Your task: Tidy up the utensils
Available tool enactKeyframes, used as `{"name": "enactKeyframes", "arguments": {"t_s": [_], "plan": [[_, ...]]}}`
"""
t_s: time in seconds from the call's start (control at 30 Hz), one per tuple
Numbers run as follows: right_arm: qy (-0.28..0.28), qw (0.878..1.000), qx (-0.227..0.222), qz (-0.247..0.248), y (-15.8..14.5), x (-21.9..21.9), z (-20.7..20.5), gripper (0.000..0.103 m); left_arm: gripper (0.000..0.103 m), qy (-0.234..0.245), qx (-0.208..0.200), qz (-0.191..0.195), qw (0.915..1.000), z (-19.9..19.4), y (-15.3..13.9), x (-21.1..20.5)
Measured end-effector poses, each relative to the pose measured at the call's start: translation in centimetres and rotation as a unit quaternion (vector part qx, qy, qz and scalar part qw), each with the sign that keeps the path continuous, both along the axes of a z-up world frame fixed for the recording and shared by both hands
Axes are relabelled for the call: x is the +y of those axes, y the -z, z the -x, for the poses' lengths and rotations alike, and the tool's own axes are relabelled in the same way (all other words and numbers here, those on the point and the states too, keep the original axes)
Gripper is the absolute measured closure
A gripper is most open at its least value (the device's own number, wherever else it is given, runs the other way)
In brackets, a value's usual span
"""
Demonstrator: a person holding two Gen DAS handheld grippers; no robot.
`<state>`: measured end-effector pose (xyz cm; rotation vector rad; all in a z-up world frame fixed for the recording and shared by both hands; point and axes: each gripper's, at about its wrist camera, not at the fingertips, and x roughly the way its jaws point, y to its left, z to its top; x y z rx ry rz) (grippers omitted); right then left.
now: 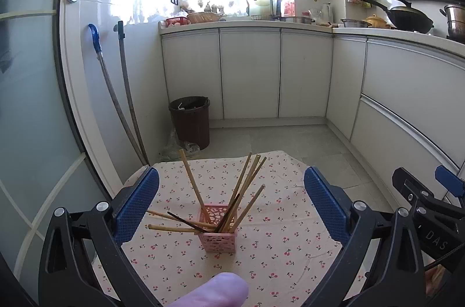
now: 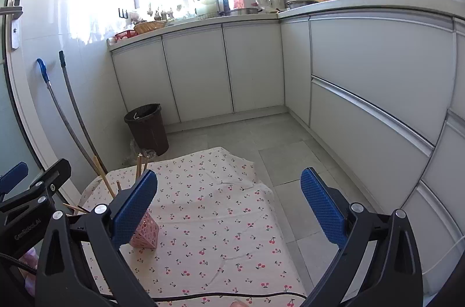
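Chopsticks (image 1: 229,208) stand fanned out in a pink holder (image 1: 218,231) with a lattice wall, several leaning over its left rim. The holder sits upright on a cherry-print cloth (image 1: 279,254) covering the counter, nearer the cloth's left edge than its right.

Seen from the left wrist, the left claw (image 1: 231,208) points forward and somewhat downward at the holder, its blue pads spread wide on either side of it and touching nothing. A fingertip (image 1: 215,292) shows at the bottom of that view.

Just to its right, the right claw (image 2: 242,208) tilts down at a similar angle over the bare middle of the cloth, fingers as wide apart as they go and empty; the holder lies beside its left pad (image 2: 133,208), outside the gap. Beyond the cloth's far edge are a brown bin (image 2: 148,128) and white cabinets (image 2: 200,71).
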<state>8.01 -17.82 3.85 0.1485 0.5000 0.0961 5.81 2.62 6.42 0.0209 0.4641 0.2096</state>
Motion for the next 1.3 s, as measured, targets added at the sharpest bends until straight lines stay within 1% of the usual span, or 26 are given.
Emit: {"name": "enactKeyframes", "arguments": {"t_s": [0.2,0.6,1.3], "plan": [[-0.003,1.000,0.011,-0.004,0.4,0.0,-0.4,0.007,0.007,-0.002,0.005,-0.004,1.0000,0.0,0.2,-0.2],[-0.001,1.000,0.022,-0.008,0.8,-0.3,-1.0,0.007,0.007,0.001,0.015,0.001,0.9999,-0.4,0.4,-0.3],[-0.004,0.999,0.037,-0.003,1.6,-0.3,-1.6,0.007,0.007,-0.003,0.027,0.005,0.9996,-1.0,1.1,-0.2]]}}
